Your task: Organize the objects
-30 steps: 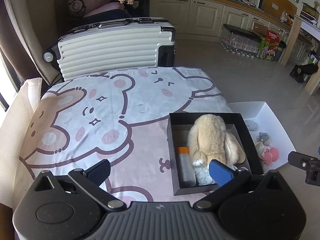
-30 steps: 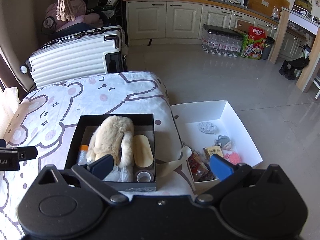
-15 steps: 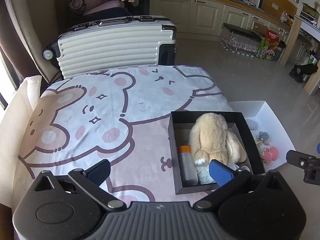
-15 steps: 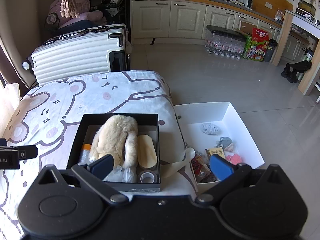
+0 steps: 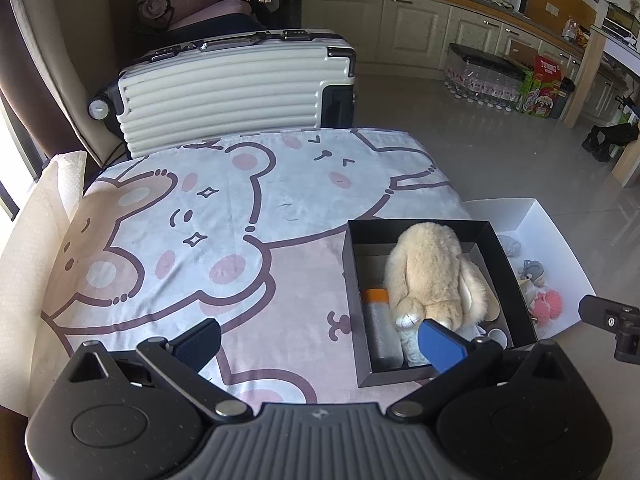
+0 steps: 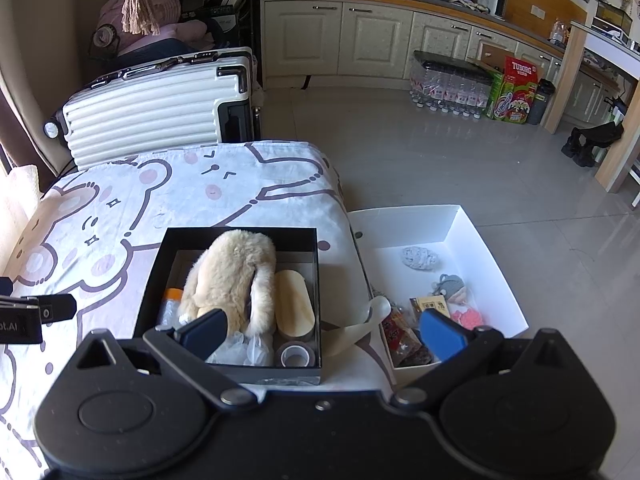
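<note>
A black box (image 5: pixel 352 272) (image 6: pixel 152 296) sits on the bear-print blanket. Inside lie a cream plush rabbit (image 5: pixel 432 272) (image 6: pixel 232 272), an orange-capped bottle (image 5: pixel 380 324) (image 6: pixel 170 300), a beige oval case (image 6: pixel 294 304), a tape roll (image 6: pixel 294 354) and a clear plastic wrap (image 6: pixel 244 352). Beside the bed, a white box (image 6: pixel 496 268) (image 5: pixel 560 240) holds a grey pouch (image 6: pixel 418 258), small plush charms (image 6: pixel 452 288), a pink item (image 6: pixel 466 316) and snack packets (image 6: pixel 404 340). My left gripper (image 5: pixel 320 340) hovers open over the blanket near the black box. My right gripper (image 6: pixel 324 328) is open above both boxes, holding nothing.
A white ribbed suitcase (image 5: pixel 232 88) (image 6: pixel 156 104) stands behind the bed. A cream cushion (image 5: pixel 36 240) lies along the bed's left side. Kitchen cabinets (image 6: pixel 360 36), a pack of water bottles (image 6: pixel 448 84) and a red-green carton (image 6: pixel 516 88) stand across the tiled floor (image 6: pixel 440 168).
Both grippers have drawn back and up slightly, so the boxes sit a little lower and farther in view. Both stay open and nothing in the boxes has moved.
</note>
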{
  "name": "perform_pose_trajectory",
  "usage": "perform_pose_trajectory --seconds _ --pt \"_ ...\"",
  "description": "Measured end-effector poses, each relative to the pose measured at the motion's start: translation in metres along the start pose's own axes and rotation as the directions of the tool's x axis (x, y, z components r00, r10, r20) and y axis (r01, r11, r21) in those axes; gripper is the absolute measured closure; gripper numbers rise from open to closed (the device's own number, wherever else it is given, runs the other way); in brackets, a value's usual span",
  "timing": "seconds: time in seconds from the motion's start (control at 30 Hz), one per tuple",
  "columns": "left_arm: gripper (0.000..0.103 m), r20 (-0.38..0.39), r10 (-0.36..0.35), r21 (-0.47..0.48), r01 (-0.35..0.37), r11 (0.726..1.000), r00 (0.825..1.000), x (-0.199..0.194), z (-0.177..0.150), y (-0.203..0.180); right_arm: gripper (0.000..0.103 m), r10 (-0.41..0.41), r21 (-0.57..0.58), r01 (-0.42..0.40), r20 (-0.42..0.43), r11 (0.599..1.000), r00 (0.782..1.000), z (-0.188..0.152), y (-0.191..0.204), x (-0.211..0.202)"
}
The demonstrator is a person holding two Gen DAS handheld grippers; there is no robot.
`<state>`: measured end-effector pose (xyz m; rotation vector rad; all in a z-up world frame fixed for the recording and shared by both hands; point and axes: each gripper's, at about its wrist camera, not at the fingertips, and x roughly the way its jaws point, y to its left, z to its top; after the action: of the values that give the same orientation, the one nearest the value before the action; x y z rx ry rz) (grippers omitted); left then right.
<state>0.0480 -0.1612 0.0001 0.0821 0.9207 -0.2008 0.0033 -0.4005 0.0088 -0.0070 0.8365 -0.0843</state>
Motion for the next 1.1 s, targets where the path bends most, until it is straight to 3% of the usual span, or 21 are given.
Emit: perform_pose_trajectory --seconds 1.1 --pt "0.0 -0.009 0.004 0.009 -0.004 1.0 1.0 0.0027 -0.0031 0.0023 0.0 -0.003 -0.005 0.002 -0.003 1.0 1.0 -0.0018 0.0015 0.0014"
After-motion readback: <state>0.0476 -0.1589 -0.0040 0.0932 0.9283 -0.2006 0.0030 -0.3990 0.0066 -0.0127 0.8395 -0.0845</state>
